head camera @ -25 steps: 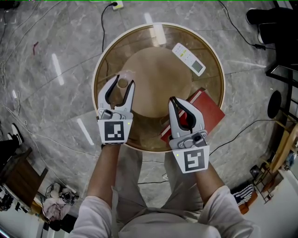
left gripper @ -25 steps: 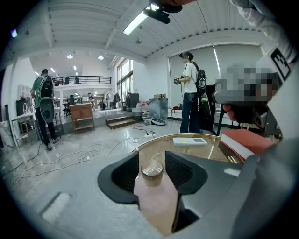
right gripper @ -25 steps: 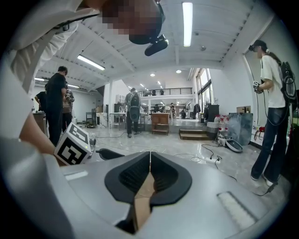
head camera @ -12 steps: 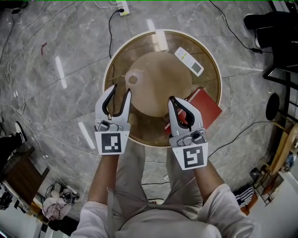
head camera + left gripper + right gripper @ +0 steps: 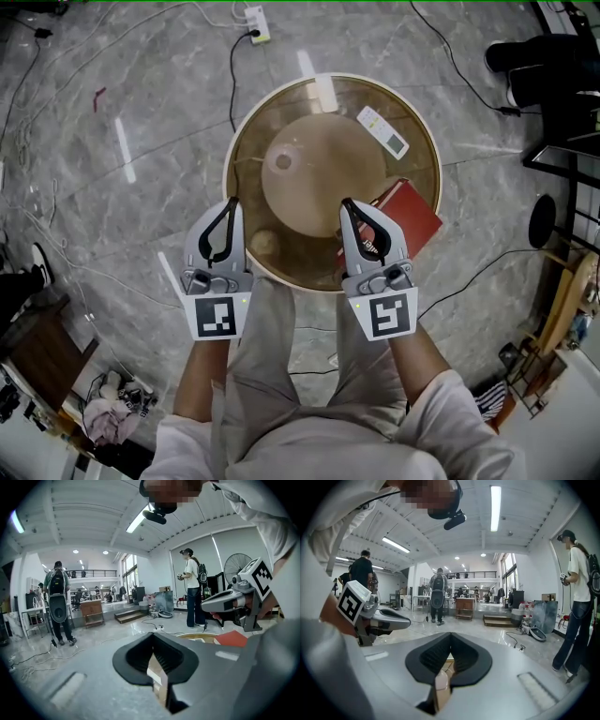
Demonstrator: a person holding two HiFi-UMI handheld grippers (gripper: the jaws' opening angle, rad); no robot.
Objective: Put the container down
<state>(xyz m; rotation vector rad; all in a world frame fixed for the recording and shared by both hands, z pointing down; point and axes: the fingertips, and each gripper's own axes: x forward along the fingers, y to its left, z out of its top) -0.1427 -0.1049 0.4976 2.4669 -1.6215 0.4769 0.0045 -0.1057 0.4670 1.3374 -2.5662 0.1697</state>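
The container [image 5: 282, 160], a small clear cup, stands by itself on the round glass table [image 5: 424, 141], over its tan base. My left gripper [image 5: 233, 201] hangs near the table's front left rim, well short of the cup; its jaws have just been closing and are shut with nothing between them. In the left gripper view the left gripper [image 5: 152, 639] shows its pads meeting, empty. My right gripper [image 5: 347, 202] is shut and empty at the front right, by a red book [image 5: 405, 214]. The right gripper view shows the right gripper [image 5: 450, 639] pointing out into the hall.
A white remote [image 5: 383, 131] lies at the table's far right. Cables and a power strip [image 5: 256, 23] lie on the marble floor beyond. Black furniture [image 5: 562, 103] stands at the right. People [image 5: 192, 585] stand farther off in the hall.
The left jaws stood open around the container, then drew back toward me and shut empty. Both grippers rose and pulled away from the table. The container stays on the glass.
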